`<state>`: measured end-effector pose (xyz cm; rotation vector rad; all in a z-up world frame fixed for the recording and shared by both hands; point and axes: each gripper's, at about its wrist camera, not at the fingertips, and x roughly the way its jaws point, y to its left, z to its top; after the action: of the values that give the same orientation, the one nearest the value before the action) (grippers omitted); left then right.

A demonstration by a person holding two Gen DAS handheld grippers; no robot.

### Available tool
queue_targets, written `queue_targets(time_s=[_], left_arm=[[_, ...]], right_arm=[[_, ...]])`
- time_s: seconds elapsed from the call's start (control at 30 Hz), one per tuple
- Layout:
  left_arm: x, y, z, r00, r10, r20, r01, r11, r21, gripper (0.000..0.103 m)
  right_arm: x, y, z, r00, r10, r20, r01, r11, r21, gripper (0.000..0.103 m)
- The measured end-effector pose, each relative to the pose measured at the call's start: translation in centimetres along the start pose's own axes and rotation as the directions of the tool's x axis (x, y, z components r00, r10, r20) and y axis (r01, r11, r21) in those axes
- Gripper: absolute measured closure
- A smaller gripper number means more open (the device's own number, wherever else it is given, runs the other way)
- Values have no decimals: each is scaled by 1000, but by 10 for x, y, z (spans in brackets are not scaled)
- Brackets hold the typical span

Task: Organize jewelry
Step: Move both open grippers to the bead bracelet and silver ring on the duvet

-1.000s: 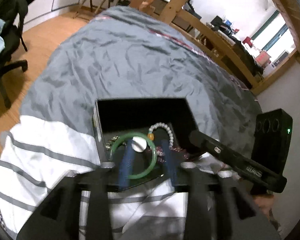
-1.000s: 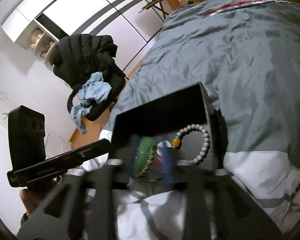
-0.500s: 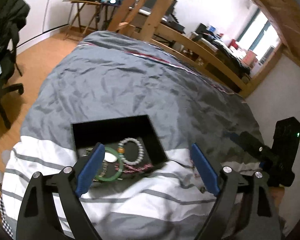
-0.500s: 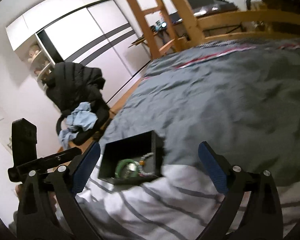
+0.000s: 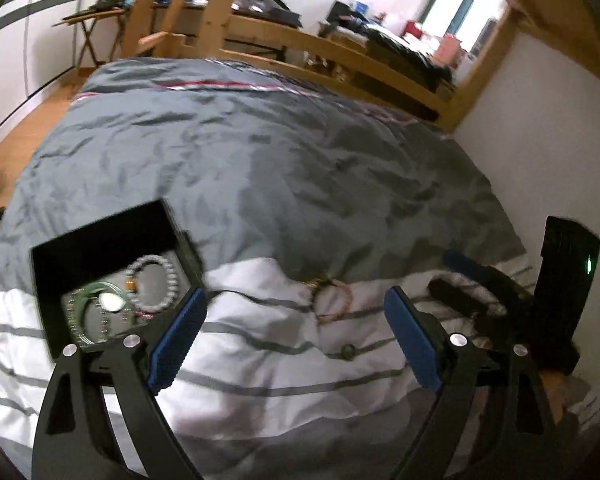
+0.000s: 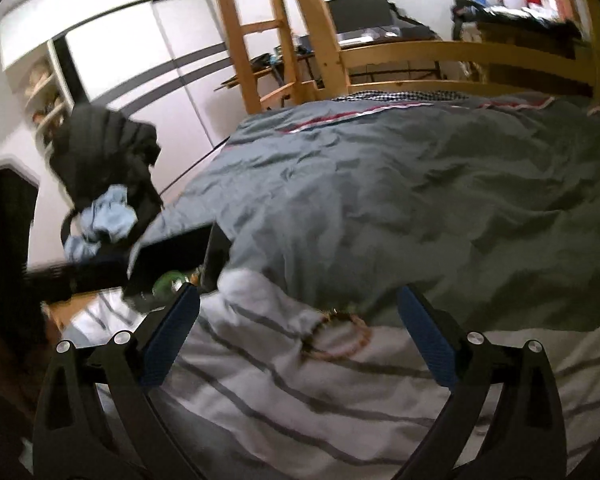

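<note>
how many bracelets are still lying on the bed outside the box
1 for certain: a reddish beaded bracelet on the white striped bedding, between the open left gripper's fingers. A small dark item lies nearer; others may hide in folds.

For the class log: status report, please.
Left tool open, empty. Right tool open, empty. Loose bracelets on duvet, outside black box. Nothing blocking.
</note>
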<state>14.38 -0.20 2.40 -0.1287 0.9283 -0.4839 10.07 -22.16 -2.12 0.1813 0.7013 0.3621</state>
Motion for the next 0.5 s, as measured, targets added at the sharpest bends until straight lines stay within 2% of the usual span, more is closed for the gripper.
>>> queue_targets(time_s=[0.13, 0.23, 0.4, 0.47, 0.5], left_arm=[[26, -23, 3, 1000, 12, -24, -11, 999, 51, 15], [52, -37, 5, 999, 16, -45, -13, 997, 82, 15], [108, -46, -3, 993, 29, -117, -10, 988, 155, 15], [134, -46, -12, 987, 45, -155, -16, 982, 188, 15], [145, -45, -17, 984, 54, -170, -19, 980, 197, 15]], right_arm=[[7, -7, -25, 1000, 0, 7, 1, 999, -46, 5], [13, -20, -43, 1000, 13, 9, -12, 1000, -22, 5], [35, -38, -75, 999, -1, -41, 1, 1000, 9, 9], [43, -35, -84, 998, 1, -67, -3, 1000, -20, 20], [45, -32, -86, 997, 2, -78, -5, 999, -37, 22]])
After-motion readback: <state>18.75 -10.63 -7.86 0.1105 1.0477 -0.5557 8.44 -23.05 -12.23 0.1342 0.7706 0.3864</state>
